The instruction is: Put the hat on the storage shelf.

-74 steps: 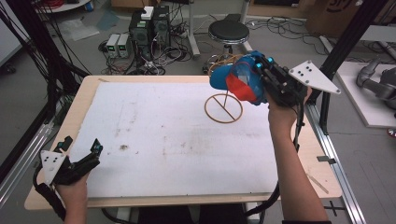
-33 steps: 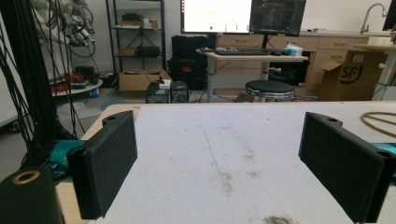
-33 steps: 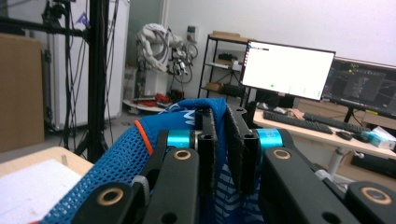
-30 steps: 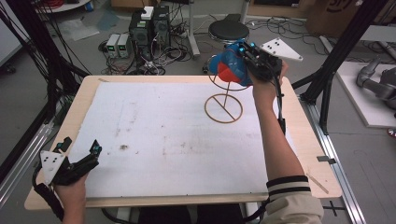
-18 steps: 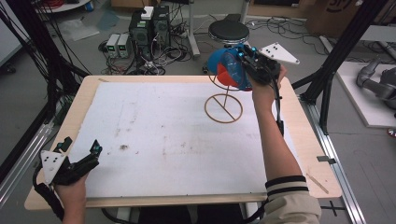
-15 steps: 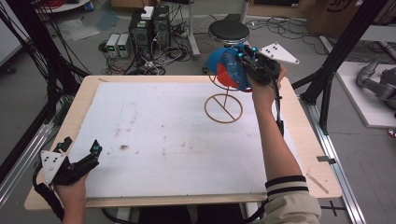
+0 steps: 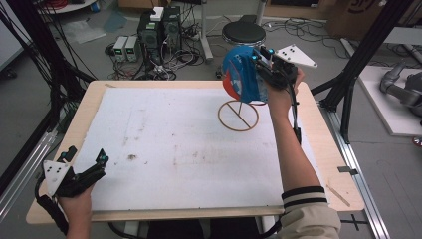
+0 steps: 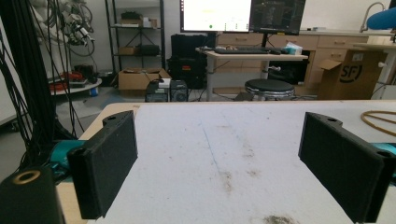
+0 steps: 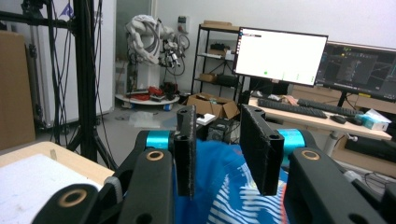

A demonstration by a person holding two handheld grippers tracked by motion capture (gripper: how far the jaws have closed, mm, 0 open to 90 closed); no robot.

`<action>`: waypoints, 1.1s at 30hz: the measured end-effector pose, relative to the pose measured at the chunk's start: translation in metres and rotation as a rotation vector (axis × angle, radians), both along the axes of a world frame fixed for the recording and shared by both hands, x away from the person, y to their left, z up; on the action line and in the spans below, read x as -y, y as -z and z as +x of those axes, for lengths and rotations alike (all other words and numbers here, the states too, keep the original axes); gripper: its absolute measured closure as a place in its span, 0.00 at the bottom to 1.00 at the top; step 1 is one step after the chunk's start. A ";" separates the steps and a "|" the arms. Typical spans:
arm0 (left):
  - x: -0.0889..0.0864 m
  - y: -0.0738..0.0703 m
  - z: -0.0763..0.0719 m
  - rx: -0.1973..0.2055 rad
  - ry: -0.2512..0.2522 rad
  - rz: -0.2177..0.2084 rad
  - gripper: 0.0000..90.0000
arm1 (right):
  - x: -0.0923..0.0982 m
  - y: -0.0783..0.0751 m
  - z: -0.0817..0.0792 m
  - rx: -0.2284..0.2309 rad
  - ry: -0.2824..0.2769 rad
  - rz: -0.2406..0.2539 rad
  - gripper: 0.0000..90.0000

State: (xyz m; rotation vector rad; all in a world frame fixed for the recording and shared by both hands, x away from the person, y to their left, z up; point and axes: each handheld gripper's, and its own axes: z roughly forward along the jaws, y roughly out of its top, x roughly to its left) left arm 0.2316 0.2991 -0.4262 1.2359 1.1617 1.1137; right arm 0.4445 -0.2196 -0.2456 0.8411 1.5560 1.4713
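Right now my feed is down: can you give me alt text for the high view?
The right gripper, raised above the table's far right, has a blue and red cap at its jaws, which have just been opening, directly over a wooden ring stand. The left gripper rests open at the near left corner of the white mat.

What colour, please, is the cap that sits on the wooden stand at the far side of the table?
The cap is blue with red, clearest in the high view.

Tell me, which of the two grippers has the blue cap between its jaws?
The right gripper, raised above the wooden stand, has the blue cap. The left gripper has nothing.
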 end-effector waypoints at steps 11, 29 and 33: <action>0.001 0.000 0.001 -0.001 0.006 0.006 0.13 | 0.003 -0.007 -0.010 0.039 0.009 0.026 0.61; 0.004 0.000 0.005 -0.004 0.026 0.001 0.13 | 0.014 -0.022 -0.054 0.125 0.097 0.072 0.14; 0.005 0.000 0.006 -0.007 0.030 0.000 0.13 | 0.020 -0.023 -0.066 0.136 0.097 0.067 0.12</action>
